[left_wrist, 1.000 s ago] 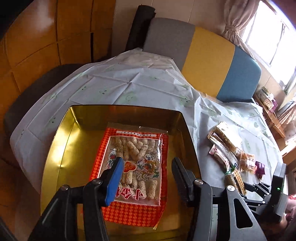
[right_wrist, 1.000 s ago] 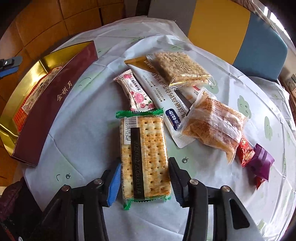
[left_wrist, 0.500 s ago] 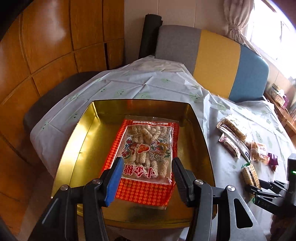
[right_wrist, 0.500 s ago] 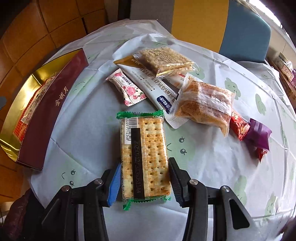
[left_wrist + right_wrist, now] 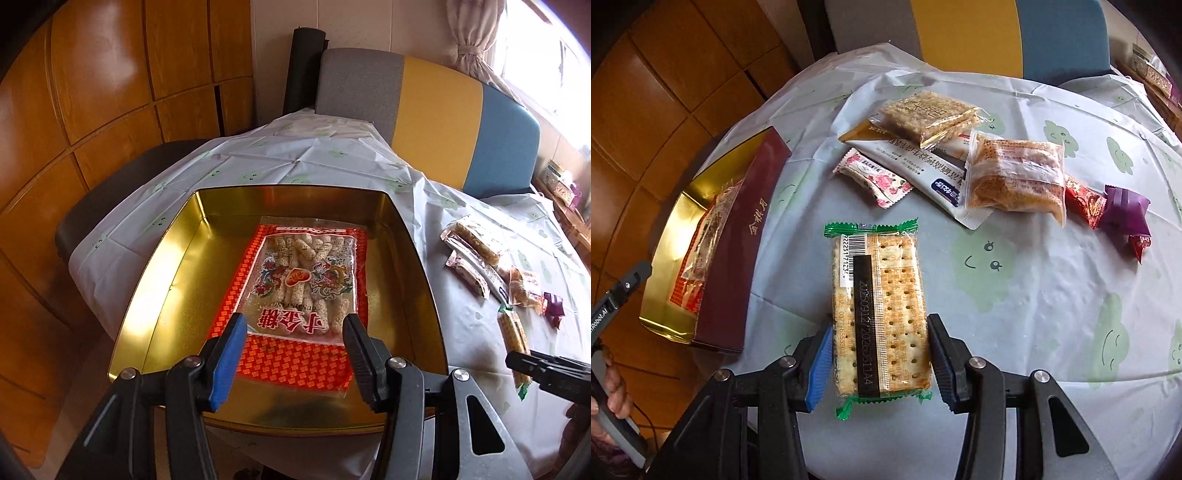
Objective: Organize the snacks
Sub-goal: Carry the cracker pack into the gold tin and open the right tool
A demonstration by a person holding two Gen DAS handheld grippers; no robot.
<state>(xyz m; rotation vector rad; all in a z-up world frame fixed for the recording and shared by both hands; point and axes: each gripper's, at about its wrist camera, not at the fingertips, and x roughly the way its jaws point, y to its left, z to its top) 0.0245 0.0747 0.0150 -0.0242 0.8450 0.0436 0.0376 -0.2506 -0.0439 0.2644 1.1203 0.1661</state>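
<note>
Right gripper [image 5: 881,356] clamped on green-edged clear cracker packet [image 5: 879,310]; left gripper [image 5: 293,356] parted, empty, above gold rectangular tin [image 5: 162,280].

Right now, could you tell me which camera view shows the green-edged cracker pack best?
The right wrist view: the cracker pack fills the centre, its barcode and printing readable, lying lengthwise between the fingers of the right gripper. The left wrist view shows it only small and edge-on near the right border.
</note>
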